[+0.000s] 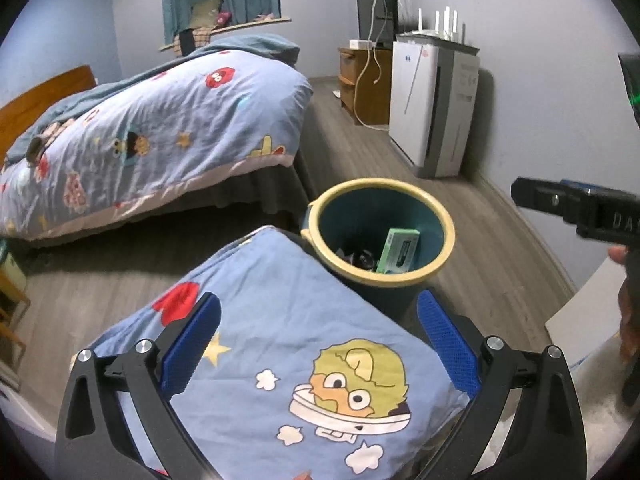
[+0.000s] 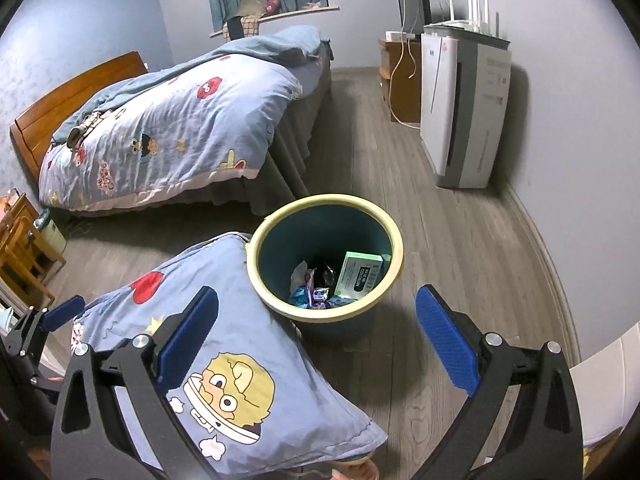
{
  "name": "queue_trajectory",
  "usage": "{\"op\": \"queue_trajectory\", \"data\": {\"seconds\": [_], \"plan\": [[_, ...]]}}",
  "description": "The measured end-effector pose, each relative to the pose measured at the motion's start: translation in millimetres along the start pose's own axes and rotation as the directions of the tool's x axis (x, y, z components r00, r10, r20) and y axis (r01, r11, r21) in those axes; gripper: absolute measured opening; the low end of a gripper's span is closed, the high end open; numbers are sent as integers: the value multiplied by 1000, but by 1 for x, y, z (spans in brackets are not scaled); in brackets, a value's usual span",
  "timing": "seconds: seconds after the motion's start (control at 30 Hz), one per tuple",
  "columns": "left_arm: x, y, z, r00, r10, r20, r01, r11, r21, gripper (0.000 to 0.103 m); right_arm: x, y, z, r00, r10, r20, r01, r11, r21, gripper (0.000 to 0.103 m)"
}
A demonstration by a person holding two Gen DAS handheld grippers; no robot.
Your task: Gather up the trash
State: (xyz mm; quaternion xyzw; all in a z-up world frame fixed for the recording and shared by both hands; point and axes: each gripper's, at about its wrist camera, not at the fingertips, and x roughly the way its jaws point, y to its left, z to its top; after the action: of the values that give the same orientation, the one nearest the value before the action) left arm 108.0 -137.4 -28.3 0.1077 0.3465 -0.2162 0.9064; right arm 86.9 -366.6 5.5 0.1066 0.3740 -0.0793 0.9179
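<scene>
Standing beside the person, I see the left gripper (image 1: 318,344) with its 2 blue-padded jaws spread as wide as they go and nothing between them, and the right gripper (image 2: 318,342) likewise spread and empty. Both hang over a pale blue cartoon-print pillow (image 2: 224,360), which lies below them and takes no grip.

Just beyond, at 12 o'clock from the right gripper, stands the round teal plastic trash bin with a cream rim (image 2: 276,216), its rim touching the pillow's corner. Inside it lies the trash: a mint-green cardboard box (image 2: 358,274) leaning upright against the wall, and crumpled wrappers (image 2: 310,290) at the bottom. I judge the box light, stiff and easily crushed, best taken across its narrow faces; the wrappers look soft and slippery. The bin itself seems light and rigid, and the rim offers the surest hold.

Grey wood-grain flooring (image 2: 440,248) spreads under everything. At 10 o'clock sits a wooden-framed bed with a matching cartoon quilt (image 2: 172,132); at 2 o'clock a tall white air purifier (image 2: 460,108) stands against the pale wall.
</scene>
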Motion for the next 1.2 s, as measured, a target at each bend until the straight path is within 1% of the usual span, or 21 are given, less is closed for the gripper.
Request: {"op": "queue_trajectory", "data": {"seconds": [0.23, 0.6, 1.2], "plan": [[-7, 4, 0, 1000, 7, 18, -6, 1000, -3, 98, 0, 3, -2, 1000, -1, 2, 1, 1000, -14, 97], [-10, 11, -1, 1000, 6, 23, -6, 1000, -7, 98, 2, 7, -3, 1000, -13, -5, 13, 1000, -25, 97], [-11, 12, -1, 1000, 1, 20, -1, 1000, -6, 98, 5, 3, -3, 1000, -13, -10, 13, 1000, -14, 97]]}}
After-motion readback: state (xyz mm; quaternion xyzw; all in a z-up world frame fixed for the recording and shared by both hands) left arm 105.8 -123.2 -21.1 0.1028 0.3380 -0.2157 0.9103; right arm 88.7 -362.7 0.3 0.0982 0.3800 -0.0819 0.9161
